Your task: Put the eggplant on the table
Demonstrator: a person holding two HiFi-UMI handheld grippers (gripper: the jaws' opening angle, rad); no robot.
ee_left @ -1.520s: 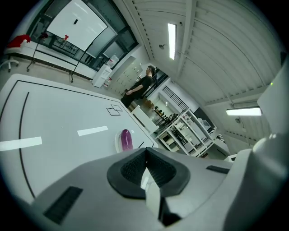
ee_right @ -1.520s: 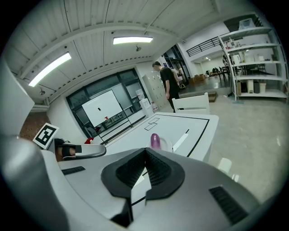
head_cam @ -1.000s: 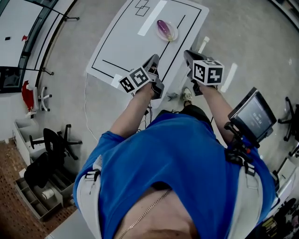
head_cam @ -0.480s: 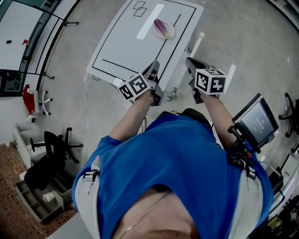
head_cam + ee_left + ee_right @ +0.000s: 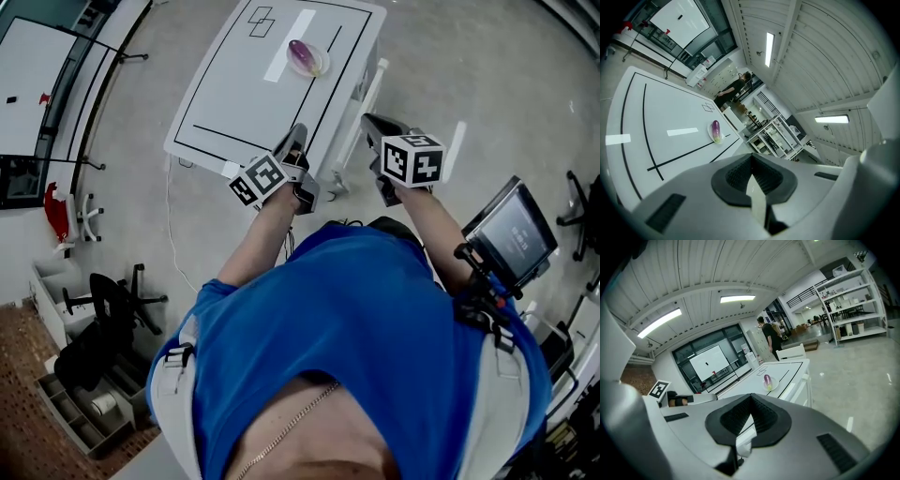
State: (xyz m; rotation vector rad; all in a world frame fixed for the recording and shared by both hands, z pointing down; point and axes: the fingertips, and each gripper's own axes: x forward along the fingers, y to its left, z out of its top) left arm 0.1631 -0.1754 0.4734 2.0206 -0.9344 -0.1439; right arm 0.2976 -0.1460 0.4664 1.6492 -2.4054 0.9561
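A purple eggplant [image 5: 304, 54] lies on a small white plate [image 5: 322, 67] near the far right part of the white table [image 5: 234, 94]. Both grippers hover short of the table's near edge, well apart from the eggplant. My left gripper [image 5: 298, 133] is over the near right corner and my right gripper [image 5: 367, 120] is off the table's right side. Each one has its jaws together with nothing between them. The left gripper view shows the left gripper [image 5: 751, 161] with the eggplant [image 5: 715, 129] far ahead. From the right gripper [image 5: 751, 399], the eggplant [image 5: 767, 380] looks small on its plate [image 5: 772, 386].
Black lines and a white tape strip [image 5: 289, 33] mark the table. A monitor on a stand [image 5: 511, 230] is at my right, an office chair [image 5: 112, 300] and bins [image 5: 80, 403] at my left. A white chair [image 5: 792, 352], shelves [image 5: 853, 301] and a person [image 5: 768, 336] are beyond the table.
The table and eggplant have slid left and slightly up in the head view. Both grippers drifted a little lower and left, staying shut and empty.
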